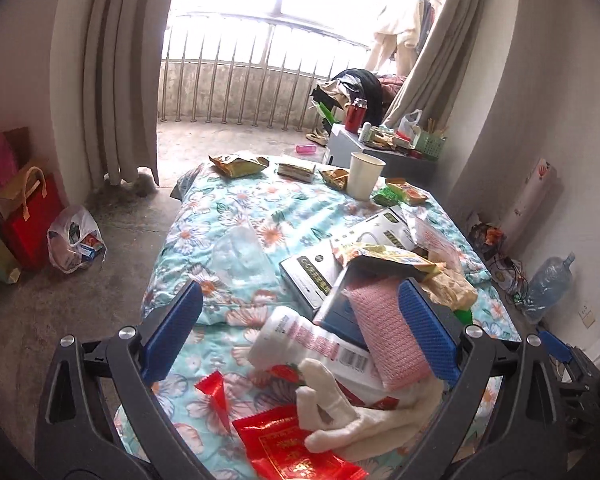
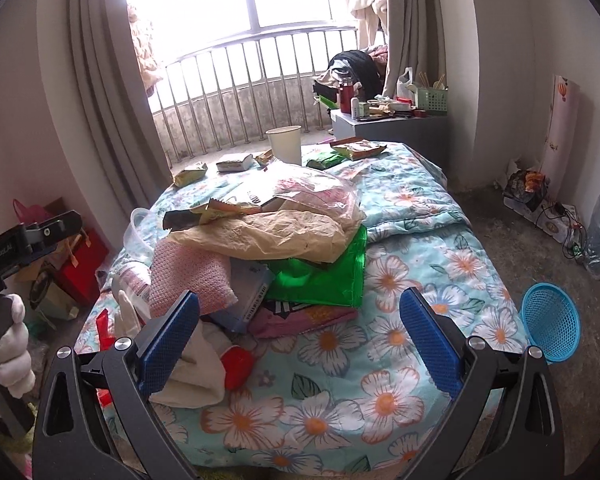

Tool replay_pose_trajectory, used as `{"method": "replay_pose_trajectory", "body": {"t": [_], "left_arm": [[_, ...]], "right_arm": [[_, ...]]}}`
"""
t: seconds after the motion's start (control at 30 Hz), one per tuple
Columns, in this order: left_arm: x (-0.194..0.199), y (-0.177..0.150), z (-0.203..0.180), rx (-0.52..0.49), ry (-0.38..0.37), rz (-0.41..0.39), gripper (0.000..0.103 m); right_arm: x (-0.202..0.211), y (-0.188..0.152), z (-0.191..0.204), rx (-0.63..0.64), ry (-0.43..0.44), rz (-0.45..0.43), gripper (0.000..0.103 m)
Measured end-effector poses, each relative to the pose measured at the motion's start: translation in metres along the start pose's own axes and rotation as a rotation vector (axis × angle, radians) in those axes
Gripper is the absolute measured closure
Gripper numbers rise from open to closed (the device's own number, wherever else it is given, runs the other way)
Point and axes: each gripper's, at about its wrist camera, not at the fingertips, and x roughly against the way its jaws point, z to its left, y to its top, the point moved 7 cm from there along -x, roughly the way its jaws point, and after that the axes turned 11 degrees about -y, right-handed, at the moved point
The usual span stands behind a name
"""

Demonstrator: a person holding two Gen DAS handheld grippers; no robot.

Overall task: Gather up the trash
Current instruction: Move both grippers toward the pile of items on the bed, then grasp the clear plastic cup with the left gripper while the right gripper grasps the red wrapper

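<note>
Both my grippers, left (image 1: pixel 300 320) and right (image 2: pixel 300 320), gape empty over the bed's (image 2: pixel 400 280) trash pile (image 2: pixel 284 220); the box (image 1: pixel 316 280) print is unreadable.

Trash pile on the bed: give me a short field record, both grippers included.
surface: floral quilt
pile: pink knitted cloth, green plastic bag, crumpled tan paper, white bottle
far end: paper cup, upright, among snack wrappers
bin: blue mesh basket, on the floor beside the bed
left gripper: open, holding nothing
right gripper: open, holding nothing
</note>
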Motion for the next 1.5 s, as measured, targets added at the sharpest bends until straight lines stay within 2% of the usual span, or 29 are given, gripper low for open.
{"method": "replay_pose_trajectory", "body": {"t": [0.17, 0.3, 0.37, 0.4, 0.47, 0.53, 0.57, 0.67, 0.77, 0.93, 1.03, 1.17, 1.33, 1.43, 1.5], "left_arm": [[-0.036, 0.02, 0.048, 0.071, 0.06, 0.084, 0.009], [-0.074, 0.031, 0.061, 0.053, 0.076, 0.128, 0.01], [-0.095, 0.032, 0.064, 0.023, 0.097, 0.159, 0.021], [-0.105, 0.031, 0.065, 0.01, 0.099, 0.183, 0.03], [-0.119, 0.027, 0.069, 0.0, 0.107, 0.217, 0.035], [-0.128, 0.021, 0.076, -0.001, 0.125, 0.248, 0.048], [-0.13, 0.018, 0.08, 0.005, 0.123, 0.261, 0.049], [-0.125, 0.012, 0.091, 0.028, 0.126, 0.256, 0.057], [-0.116, 0.007, 0.101, 0.038, 0.141, 0.25, 0.067], [-0.103, 0.001, 0.119, 0.078, 0.143, 0.238, 0.093], [-0.092, 0.0, 0.124, 0.082, 0.154, 0.21, 0.099], [-0.074, 0.001, 0.126, 0.081, 0.165, 0.173, 0.099], [-0.048, 0.001, 0.129, 0.077, 0.194, 0.119, 0.099], [-0.035, -0.001, 0.13, 0.082, 0.203, 0.099, 0.099], [-0.026, -0.002, 0.131, 0.088, 0.206, 0.086, 0.099]], "right_arm": [[-0.013, -0.008, 0.013, 0.015, 0.039, 0.056, 0.006], [-0.022, -0.011, 0.017, -0.023, 0.095, 0.103, 0.006], [-0.025, -0.012, 0.019, -0.041, 0.138, 0.128, 0.009], [-0.027, -0.011, 0.021, -0.048, 0.164, 0.14, 0.01], [-0.03, -0.011, 0.025, -0.074, 0.22, 0.164, 0.014], [-0.036, -0.01, 0.028, -0.114, 0.279, 0.198, 0.019], [-0.038, -0.01, 0.029, -0.135, 0.305, 0.217, 0.022], [-0.042, -0.011, 0.034, -0.16, 0.347, 0.243, 0.028], [-0.033, -0.01, 0.046, -0.11, 0.379, 0.216, 0.032], [-0.01, -0.016, 0.07, 0.032, 0.43, 0.171, 0.032], [-0.011, -0.027, 0.072, 0.061, 0.404, 0.203, 0.033], [-0.009, -0.045, 0.07, 0.066, 0.411, 0.252, 0.038], [0.016, -0.059, 0.104, 0.133, 0.554, 0.275, 0.038], [0.009, -0.076, 0.13, 0.162, 0.582, 0.36, 0.038], [-0.002, -0.086, 0.141, 0.168, 0.585, 0.425, 0.044]]}}
